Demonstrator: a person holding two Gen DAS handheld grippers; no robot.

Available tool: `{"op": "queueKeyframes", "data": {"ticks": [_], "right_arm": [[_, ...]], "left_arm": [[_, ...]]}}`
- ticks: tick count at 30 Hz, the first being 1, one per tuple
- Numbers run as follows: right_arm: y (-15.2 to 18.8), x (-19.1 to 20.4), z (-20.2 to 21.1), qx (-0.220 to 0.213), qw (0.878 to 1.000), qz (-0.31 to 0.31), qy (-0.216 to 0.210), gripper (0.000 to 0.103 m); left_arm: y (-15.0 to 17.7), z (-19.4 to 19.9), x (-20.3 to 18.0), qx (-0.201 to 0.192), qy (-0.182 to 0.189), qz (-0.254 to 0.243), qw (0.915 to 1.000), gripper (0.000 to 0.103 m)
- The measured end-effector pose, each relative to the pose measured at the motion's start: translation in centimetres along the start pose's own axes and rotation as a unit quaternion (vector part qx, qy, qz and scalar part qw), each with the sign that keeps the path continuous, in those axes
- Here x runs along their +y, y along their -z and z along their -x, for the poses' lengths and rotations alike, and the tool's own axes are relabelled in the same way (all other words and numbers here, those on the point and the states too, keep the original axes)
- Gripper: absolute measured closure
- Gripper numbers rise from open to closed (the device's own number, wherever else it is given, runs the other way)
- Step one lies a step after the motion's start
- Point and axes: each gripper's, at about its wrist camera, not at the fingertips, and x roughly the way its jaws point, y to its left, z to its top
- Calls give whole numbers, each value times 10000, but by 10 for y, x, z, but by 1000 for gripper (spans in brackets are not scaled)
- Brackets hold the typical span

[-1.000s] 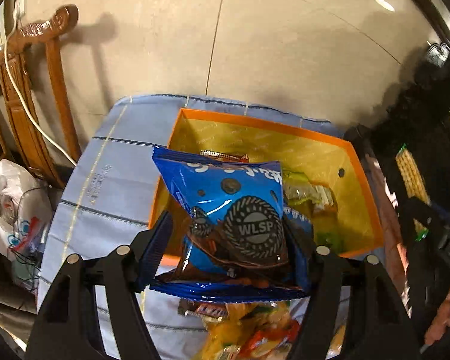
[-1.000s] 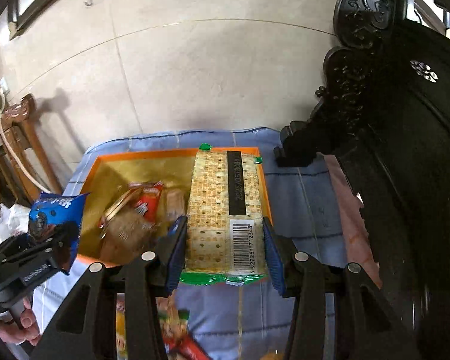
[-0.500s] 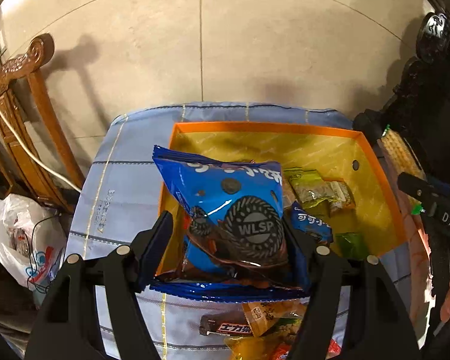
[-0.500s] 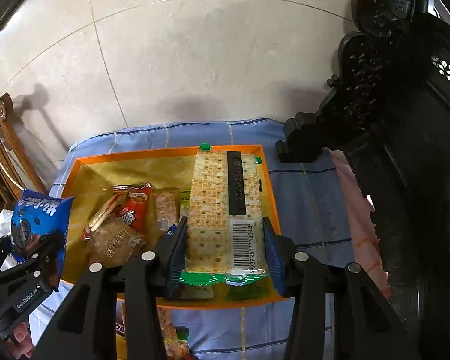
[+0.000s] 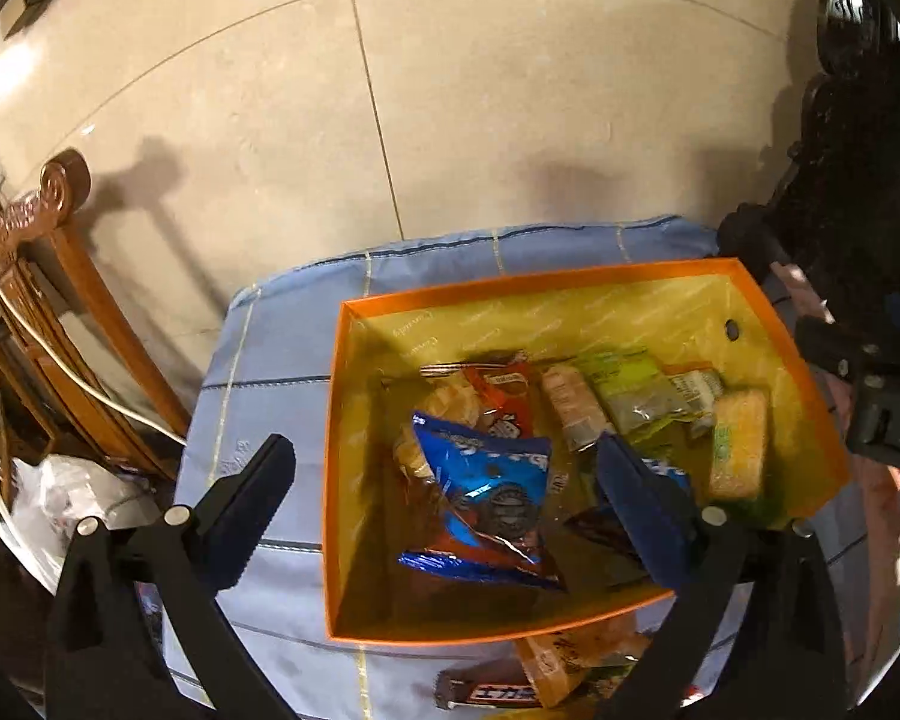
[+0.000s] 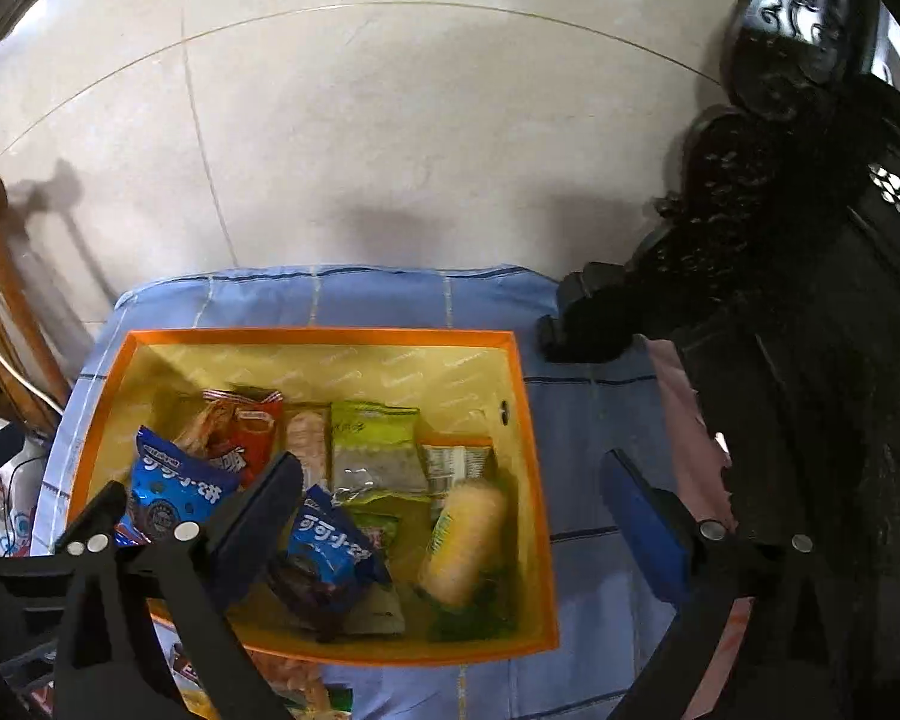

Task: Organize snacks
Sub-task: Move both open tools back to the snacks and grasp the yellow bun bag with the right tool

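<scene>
An orange box (image 5: 510, 285) with a yellow lining holds several snack packs. The blue cookie bag (image 5: 486, 498) lies loose in its left half, below my left gripper (image 5: 444, 456). That gripper's jaws are opening, and neither pad touches the bag. The long cracker pack (image 6: 465, 540) lies tilted in the right half of the box (image 6: 324, 336). My right gripper (image 6: 453, 468) hangs above it. Its jaws are opening too, with nothing pressed between them. A second blue bag (image 6: 330, 546) lies in the middle of the box.
The box stands on a blue checked cloth (image 5: 282, 360). Loose snacks (image 5: 498, 690) lie on the cloth by the box's near side. A wooden chair (image 5: 60, 240) and a white plastic bag (image 5: 60, 492) are on the left. Dark carved furniture (image 6: 810, 300) stands on the right.
Both grippers have opened wide. The blue cookie bag has dropped from the left gripper into the box. The cracker pack has dropped from the right gripper into the box's right half.
</scene>
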Motion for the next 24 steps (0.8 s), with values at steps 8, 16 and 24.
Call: {"op": "queueKeyframes", "data": {"ticks": [8,16,24], "right_arm": [[56,-28,27,115,9999,-33,59,4],[192,-86,6,1326,9880,-701,381,4],[246,-59,-16,1651,9842,-633,122,4]], "left_arm": [[43,26,2,31,295,-107,9995,4],[158,37,-12,310,734,-824,9934,4],[241,51,-23,333,1393,-1059,9840,4]]}}
